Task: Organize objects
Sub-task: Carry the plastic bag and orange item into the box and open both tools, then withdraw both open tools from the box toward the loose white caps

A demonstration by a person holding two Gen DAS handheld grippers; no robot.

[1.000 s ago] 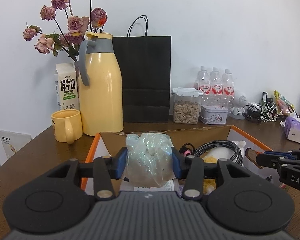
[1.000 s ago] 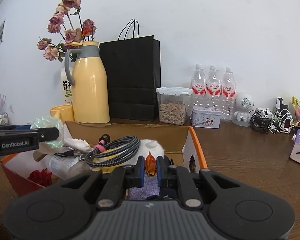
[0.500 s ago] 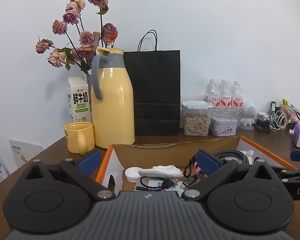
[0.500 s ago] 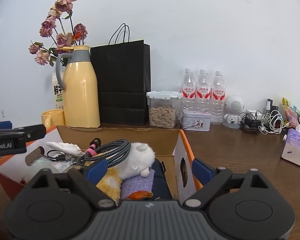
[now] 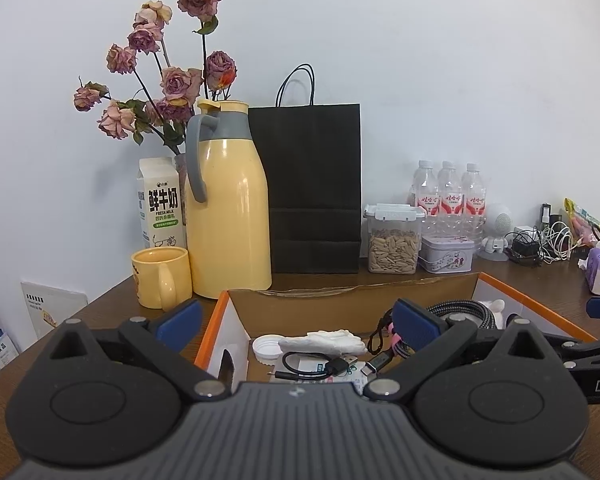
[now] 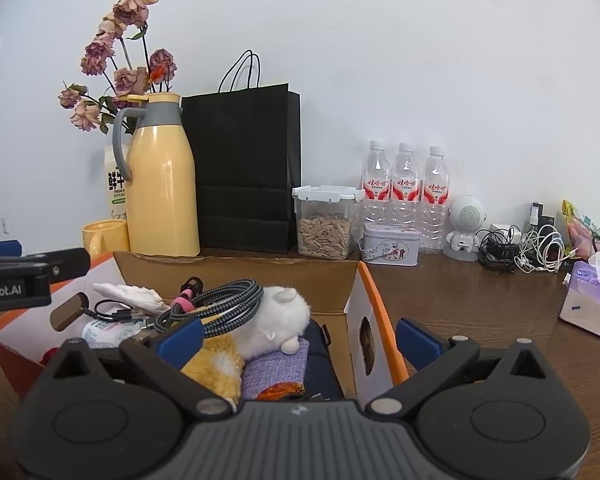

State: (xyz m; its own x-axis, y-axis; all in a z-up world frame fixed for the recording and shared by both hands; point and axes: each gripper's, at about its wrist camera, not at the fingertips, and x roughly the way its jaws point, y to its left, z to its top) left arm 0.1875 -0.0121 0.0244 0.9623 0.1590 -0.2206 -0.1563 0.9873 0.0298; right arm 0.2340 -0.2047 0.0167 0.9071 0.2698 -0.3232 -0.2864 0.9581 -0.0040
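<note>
table (image 5: 112, 304) is dark wood, back edge against the wall and lined with things that look parked, not in play: black paper bag (image 5: 315, 188), yellow thermos (image 5: 230, 208), milk carton (image 5: 160, 208), yellow mug (image 5: 162, 276), seed jar (image 6: 326, 222), three water bottles (image 6: 404, 184).

cardboard box (image 6: 374, 312) with orange rim sits in front, flaps open. reads as the collection bin, so small stuff gets dropped in rather than arranged.

inside, right half: white plush (image 6: 276, 316) lying on a purple cloth (image 6: 274, 372), braided cable coil (image 6: 220, 306) draped over it, small orange item (image 6: 282, 390) on the cloth's near edge. left half: white crumpled piece (image 5: 326, 342), bottle cap (image 5: 267, 347), black usb lead (image 5: 316, 364). all loose, piled as dropped.

left gripper (image 5: 296, 320) jaws wide, nothing between them, poised over the box's left half. its jaws have just been opening.

right gripper (image 6: 298, 334) also spread fully, empty, over the right half; jaws have just been opening too. both look like post-release poses.
</note>
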